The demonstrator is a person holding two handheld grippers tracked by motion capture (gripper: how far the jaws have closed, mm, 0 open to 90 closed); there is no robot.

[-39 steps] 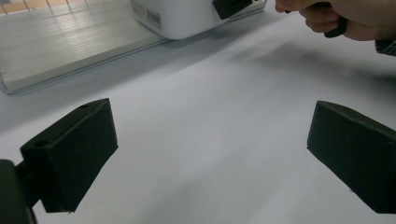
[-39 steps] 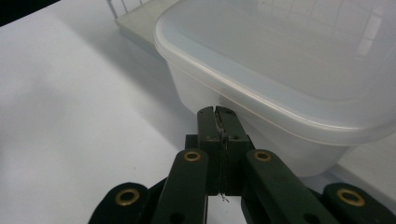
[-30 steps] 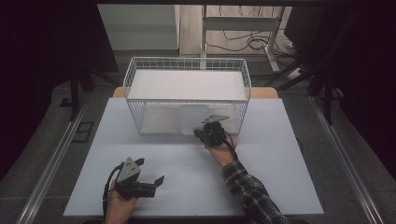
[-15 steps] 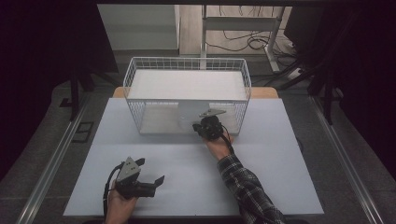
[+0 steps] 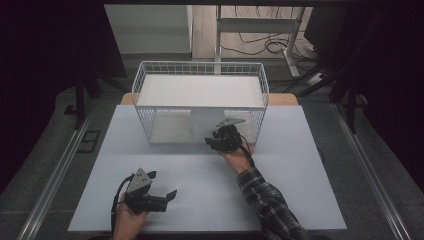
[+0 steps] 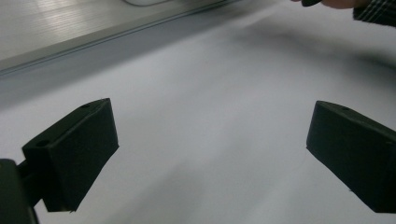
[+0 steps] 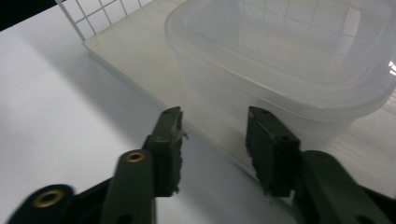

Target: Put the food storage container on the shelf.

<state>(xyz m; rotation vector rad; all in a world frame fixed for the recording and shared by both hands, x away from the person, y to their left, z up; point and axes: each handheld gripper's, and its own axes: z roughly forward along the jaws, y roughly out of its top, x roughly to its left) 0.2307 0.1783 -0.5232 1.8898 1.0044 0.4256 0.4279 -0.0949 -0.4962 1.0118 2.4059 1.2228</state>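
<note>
While the right gripper (image 7: pixel 214 144), jaws just opening and empty, sits near the tub (image 7: pixel 299 70), a nudge could shift it; left gripper (image 6: pixel 210 158) rests wide apart.

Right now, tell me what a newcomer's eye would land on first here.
The white wire basket at the far middle of the table, standing like a shelf with its open side toward the person. Under it sits a clear plastic tub, and the right hand-held gripper points at the tub's near wall, jaws just opened, nothing between them.
</note>
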